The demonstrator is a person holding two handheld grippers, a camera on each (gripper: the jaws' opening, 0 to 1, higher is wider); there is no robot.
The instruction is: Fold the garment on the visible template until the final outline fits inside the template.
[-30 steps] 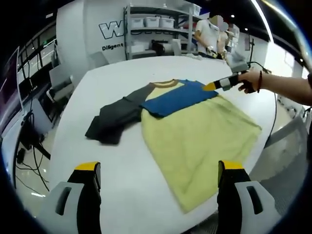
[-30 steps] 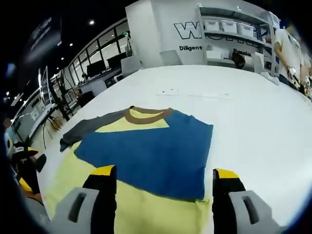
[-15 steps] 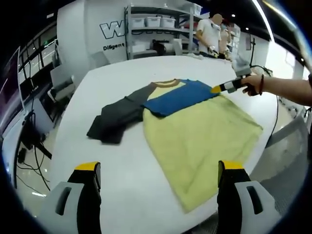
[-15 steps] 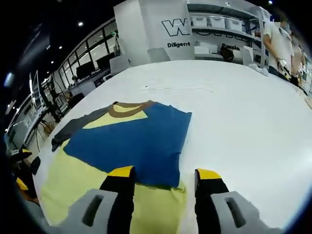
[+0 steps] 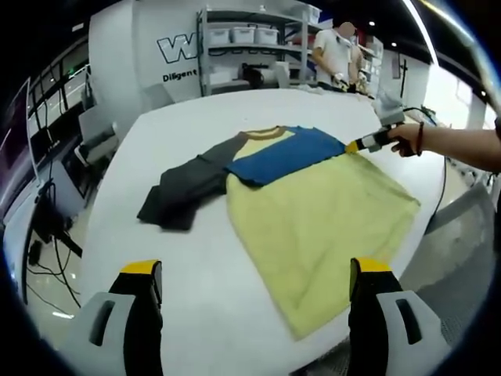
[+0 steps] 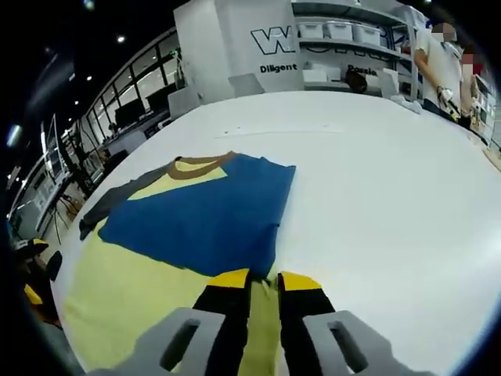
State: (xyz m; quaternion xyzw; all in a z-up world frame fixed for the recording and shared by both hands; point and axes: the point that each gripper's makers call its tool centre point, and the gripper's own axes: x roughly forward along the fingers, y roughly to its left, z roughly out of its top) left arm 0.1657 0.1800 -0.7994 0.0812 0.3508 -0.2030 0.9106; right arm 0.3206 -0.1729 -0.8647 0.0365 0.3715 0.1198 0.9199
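A raglan T-shirt (image 5: 313, 211) is lying spread across a white round table (image 5: 196, 298); its body is pale yellow, its neckband brown, and a blue sleeve (image 5: 286, 154) is lying folded inward across the chest, while the dark grey sleeve (image 5: 184, 192) is trailing out to the other side in a crumpled heap on the tabletop. In the left gripper view the left gripper (image 5: 254, 270) is hovering above the near part of the table, its yellow-tipped jaws standing wide apart with nothing between them; the shirt hem is lying ahead of them, close to the table edge. At the far side of the shirt a person's hand (image 5: 407, 138) is holding the right gripper (image 5: 354, 146), whose yellow tip is meeting the outer corner of the blue sleeve where it is overlapping the yellow body.

In the right gripper view the right gripper (image 6: 262, 276) is pointing down at the garment (image 6: 133, 290); its jaws are drawn nearly together, a narrow slit remaining between the yellow tips; they are sitting right at the lower corner of the blue sleeve (image 6: 203, 215), but whether fabric is actually pinched in them I cannot tell. Beyond the table a white wall with dark lettering (image 6: 274, 37) is rising, with shelving (image 5: 250, 39) carrying white bins beside it; people (image 5: 333, 51) are standing near the shelves.
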